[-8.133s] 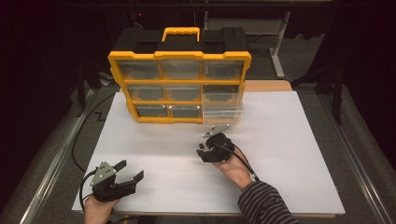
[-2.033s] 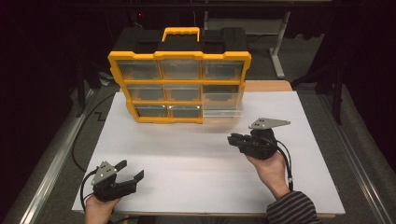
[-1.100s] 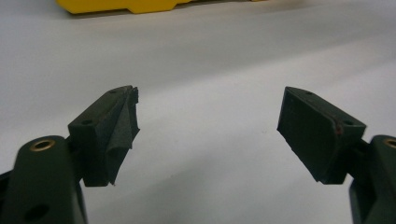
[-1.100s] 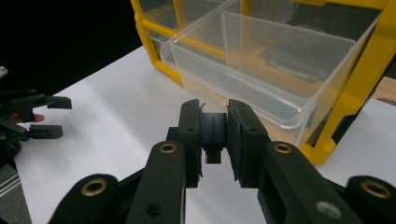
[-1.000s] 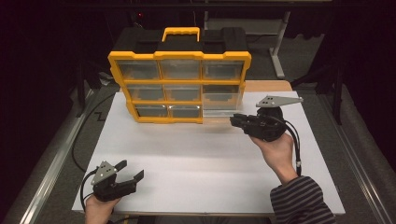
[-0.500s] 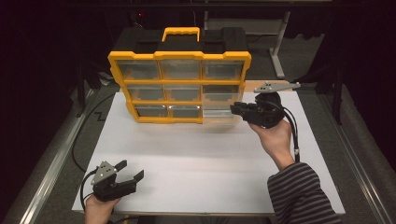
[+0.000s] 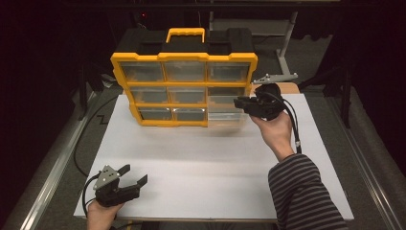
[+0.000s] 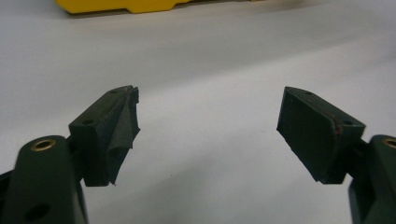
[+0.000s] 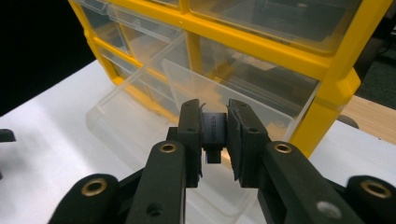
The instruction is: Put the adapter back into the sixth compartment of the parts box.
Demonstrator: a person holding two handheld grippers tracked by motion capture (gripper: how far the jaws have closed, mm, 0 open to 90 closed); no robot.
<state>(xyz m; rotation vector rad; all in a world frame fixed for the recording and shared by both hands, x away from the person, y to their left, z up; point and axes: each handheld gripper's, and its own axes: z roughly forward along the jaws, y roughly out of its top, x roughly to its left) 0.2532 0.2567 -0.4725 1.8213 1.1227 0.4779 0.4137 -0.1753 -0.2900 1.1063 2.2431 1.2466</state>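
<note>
**Adapter almost at the open drawer**

The small black adapter [image 9: 214,135], matte with printed letters, sits clamped in our right gripper [image 9: 215,140] above the pulled-out clear plastic drawer [image 9: 154,121] of the yellow organizer [image 7: 184,57]. Picking is done; we judge that dropping it and closing the drawer remain. Our left gripper [image 7: 132,185] rests wide and empty on the smooth white table [image 7: 210,167].
</note>
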